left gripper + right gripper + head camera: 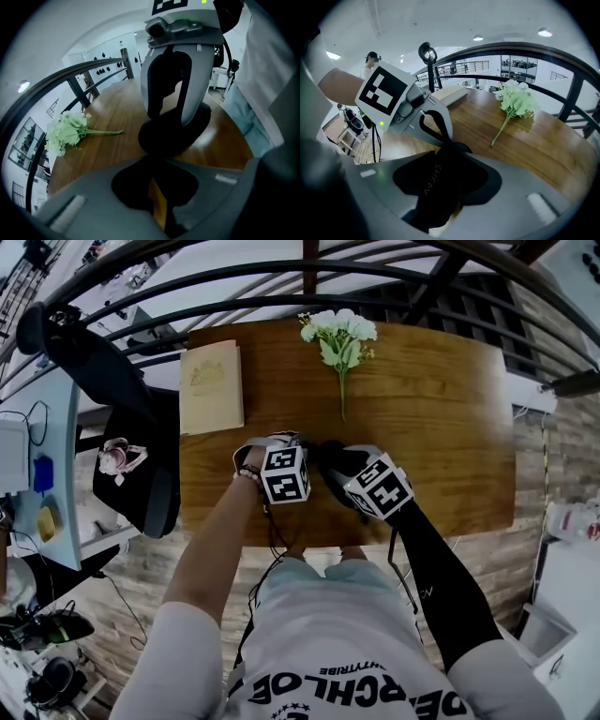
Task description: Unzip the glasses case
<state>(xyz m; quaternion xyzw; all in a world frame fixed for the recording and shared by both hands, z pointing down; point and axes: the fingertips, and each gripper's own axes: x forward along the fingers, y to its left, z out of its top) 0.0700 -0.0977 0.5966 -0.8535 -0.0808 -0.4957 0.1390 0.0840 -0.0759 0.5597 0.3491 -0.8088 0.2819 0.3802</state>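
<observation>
Wood-grain table [441, 427] beside black railing [525, 47]. Right gripper [446, 180] clamps black glasses case [436, 187], long axis running ahead toward left gripper [154, 185], whose jaws are closed together.

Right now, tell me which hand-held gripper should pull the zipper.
Left, most likely. The left hand-held gripper is shut at the top edge of the glasses case, while the right hand-held gripper clamps the case body, steadying it.
</observation>
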